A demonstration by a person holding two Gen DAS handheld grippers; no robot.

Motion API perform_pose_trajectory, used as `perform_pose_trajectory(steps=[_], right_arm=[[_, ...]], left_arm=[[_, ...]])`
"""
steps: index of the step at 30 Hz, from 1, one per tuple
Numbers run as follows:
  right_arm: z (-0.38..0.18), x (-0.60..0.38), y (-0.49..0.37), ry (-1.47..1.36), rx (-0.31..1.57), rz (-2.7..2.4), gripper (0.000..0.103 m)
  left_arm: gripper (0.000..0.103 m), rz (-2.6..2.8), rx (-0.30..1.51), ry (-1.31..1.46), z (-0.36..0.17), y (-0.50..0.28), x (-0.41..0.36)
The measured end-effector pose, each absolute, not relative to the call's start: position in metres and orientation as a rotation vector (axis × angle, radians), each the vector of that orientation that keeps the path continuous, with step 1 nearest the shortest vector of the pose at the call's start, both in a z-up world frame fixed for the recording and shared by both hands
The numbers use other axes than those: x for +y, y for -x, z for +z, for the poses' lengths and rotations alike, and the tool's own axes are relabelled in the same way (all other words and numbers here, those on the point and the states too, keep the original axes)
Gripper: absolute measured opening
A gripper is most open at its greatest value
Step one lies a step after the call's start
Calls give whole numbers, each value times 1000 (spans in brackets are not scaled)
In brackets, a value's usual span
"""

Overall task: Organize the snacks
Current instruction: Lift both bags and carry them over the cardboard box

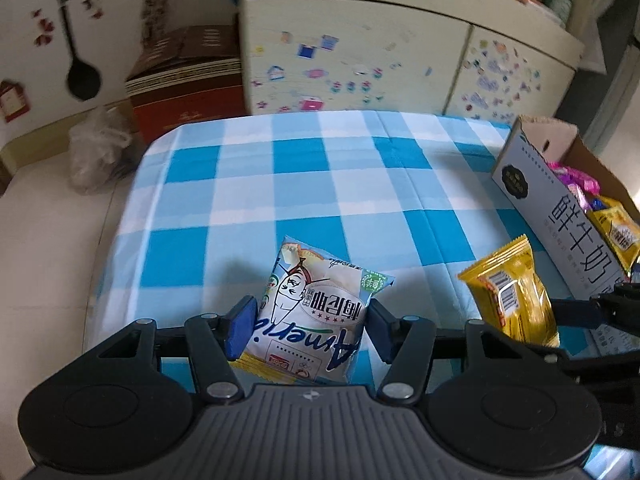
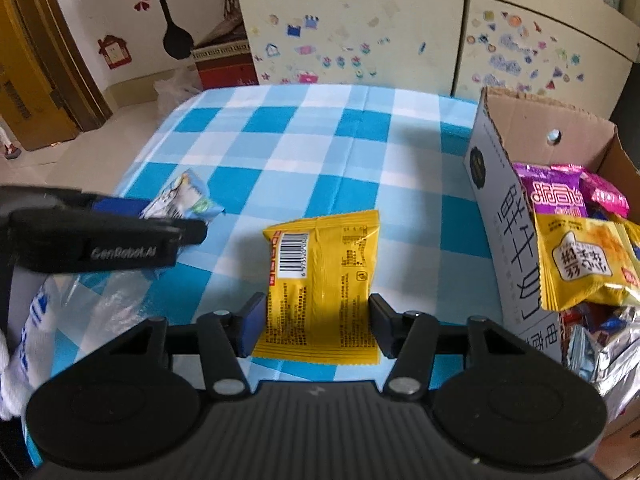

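Left wrist view is showing the left gripper (image 1: 306, 326) with its blue pads pressing in on both sides of a white and pale-blue plastic snack packet (image 1: 316, 308), and the packet appears to be lifting clear of the blue-and-white checked tablecloth (image 1: 320, 184), to the left of the open cardboard milk carton box (image 1: 560, 216) that is already holding pink and yellow snacks. The right gripper (image 2: 316, 320) is closing its jaws around the lower half of a flat yellow foil snack packet (image 2: 320, 276), which is lying on the cloth just left of that same box. Both packets are puffy, slick film, so the pads are likely squeezing air rather than contents; either one could be slipping out or swivelling as it travels toward the box. The two grippers are working close together, so their paths could be crossing on the way, and a packet could be catching on the box's raised flap and dropping outside.
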State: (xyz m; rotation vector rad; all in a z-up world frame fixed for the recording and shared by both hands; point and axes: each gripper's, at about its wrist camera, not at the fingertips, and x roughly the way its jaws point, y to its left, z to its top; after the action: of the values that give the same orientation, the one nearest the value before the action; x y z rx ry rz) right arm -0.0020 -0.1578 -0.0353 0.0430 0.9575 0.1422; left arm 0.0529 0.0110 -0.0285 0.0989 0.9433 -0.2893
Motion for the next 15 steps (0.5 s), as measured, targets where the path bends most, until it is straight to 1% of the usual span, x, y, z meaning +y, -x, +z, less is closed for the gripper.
perform_pose_trajectory(steps=[15], right_arm=[[-11, -164, 19, -37, 882, 152, 55]], left_arm=[[64, -141, 876, 29, -5, 5, 30]])
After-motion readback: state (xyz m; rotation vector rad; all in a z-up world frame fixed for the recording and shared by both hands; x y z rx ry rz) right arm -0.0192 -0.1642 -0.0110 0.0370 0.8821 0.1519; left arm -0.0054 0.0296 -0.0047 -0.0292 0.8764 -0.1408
